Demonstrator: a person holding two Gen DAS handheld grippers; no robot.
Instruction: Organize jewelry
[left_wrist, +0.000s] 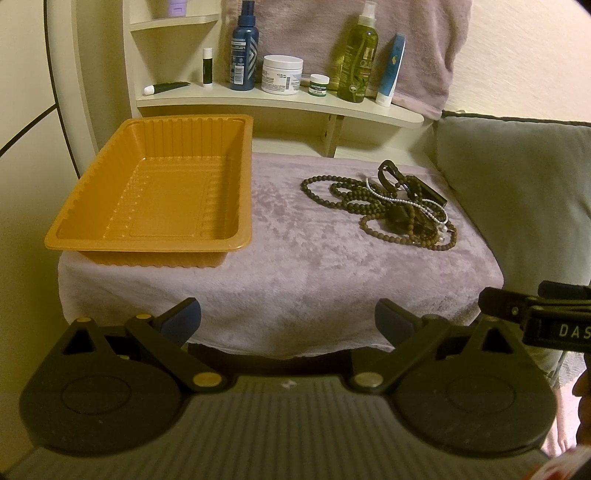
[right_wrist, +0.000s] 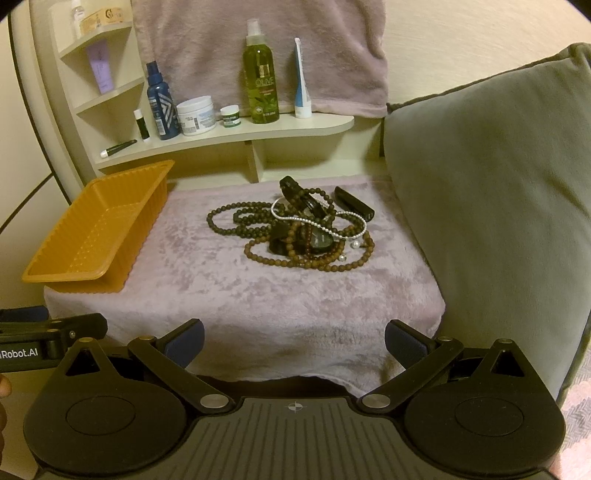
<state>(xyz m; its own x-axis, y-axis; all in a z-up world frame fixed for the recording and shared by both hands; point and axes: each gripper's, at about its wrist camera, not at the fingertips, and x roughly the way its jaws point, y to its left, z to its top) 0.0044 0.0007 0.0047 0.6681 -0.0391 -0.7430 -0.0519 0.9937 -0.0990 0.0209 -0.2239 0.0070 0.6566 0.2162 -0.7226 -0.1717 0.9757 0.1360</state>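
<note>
Ribbed glossy plastic tray, plush cloth towel, matt bead necklaces.

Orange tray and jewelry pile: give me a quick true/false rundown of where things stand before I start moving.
1. The orange tray holds a necklace. False: it holds nothing.
2. The jewelry pile lies on the towel, apart from the tray. True.
3. The right gripper is shut on beads. False: it is open and holds nothing.
4. The left gripper is open. True.
5. A white bead strand lies among the brown beads. True.
</note>
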